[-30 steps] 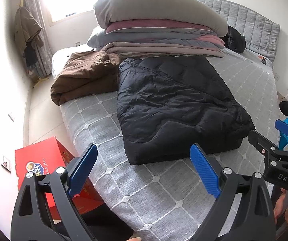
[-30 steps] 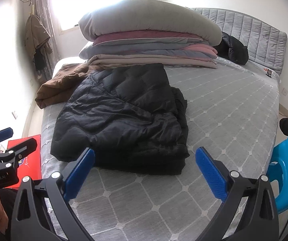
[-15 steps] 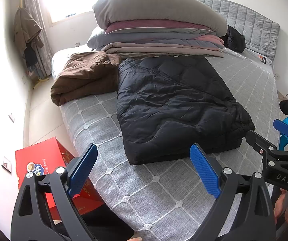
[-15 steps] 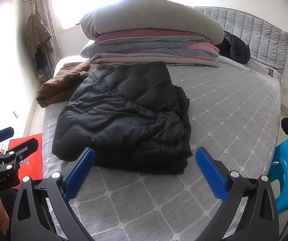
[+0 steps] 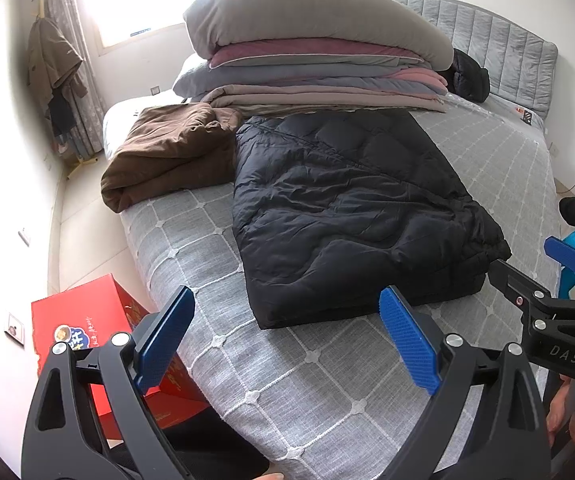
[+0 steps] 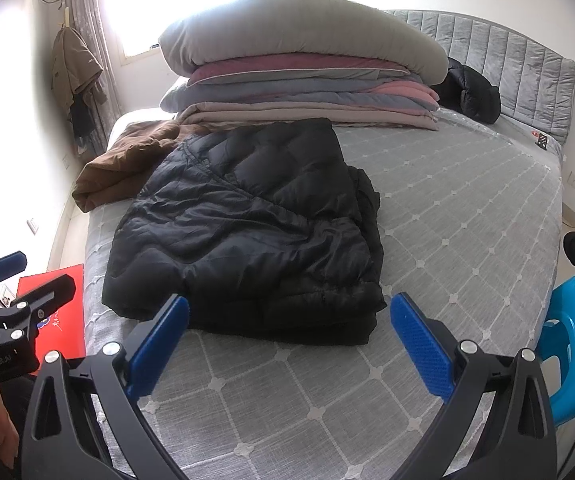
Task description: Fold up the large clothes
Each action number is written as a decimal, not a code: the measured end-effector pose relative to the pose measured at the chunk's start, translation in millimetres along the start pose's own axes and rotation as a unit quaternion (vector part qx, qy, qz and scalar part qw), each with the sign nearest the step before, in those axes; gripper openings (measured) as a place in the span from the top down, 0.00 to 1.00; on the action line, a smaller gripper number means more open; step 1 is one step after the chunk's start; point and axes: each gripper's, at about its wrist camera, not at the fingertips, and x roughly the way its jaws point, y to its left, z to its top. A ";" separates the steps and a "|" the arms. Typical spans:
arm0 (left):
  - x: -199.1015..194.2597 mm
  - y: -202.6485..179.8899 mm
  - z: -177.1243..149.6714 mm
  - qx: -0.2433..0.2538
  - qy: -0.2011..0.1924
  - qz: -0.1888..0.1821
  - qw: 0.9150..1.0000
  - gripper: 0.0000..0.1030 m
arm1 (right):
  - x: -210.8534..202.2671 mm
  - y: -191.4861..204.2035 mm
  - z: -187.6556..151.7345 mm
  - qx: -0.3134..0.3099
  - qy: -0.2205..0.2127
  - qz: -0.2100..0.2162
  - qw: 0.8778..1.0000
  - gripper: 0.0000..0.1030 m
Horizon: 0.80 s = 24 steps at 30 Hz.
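A black puffer jacket (image 5: 351,208) (image 6: 255,232) lies folded into a thick rectangle on the grey quilted bed (image 5: 327,364) (image 6: 459,216). My left gripper (image 5: 287,312) hovers open above the bed's near edge, short of the jacket's front hem, with nothing between its blue pads. My right gripper (image 6: 289,314) is also open and empty, just in front of the jacket's near edge. In the left wrist view the right gripper (image 5: 527,272) pokes in by the jacket's right corner. The left gripper (image 6: 23,276) shows at the left in the right wrist view.
A brown garment (image 5: 167,152) (image 6: 127,160) lies crumpled left of the jacket. Stacked folded bedding (image 5: 319,64) (image 6: 303,76) sits behind it, with a second black jacket (image 5: 469,78) by the headboard. A red box (image 5: 103,336) stands on the floor, a blue stool (image 6: 571,344) at right.
Both grippers have drifted slightly; the jacket sits a little higher in the right wrist view. Nothing was taken hold of and the jacket has not moved.
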 end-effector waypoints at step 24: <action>12.8 1.3 0.6 -0.008 -0.005 -0.026 1.000 0.07 | 3.7 -14.9 -4.3 0.015 0.009 0.013 1.000 0.05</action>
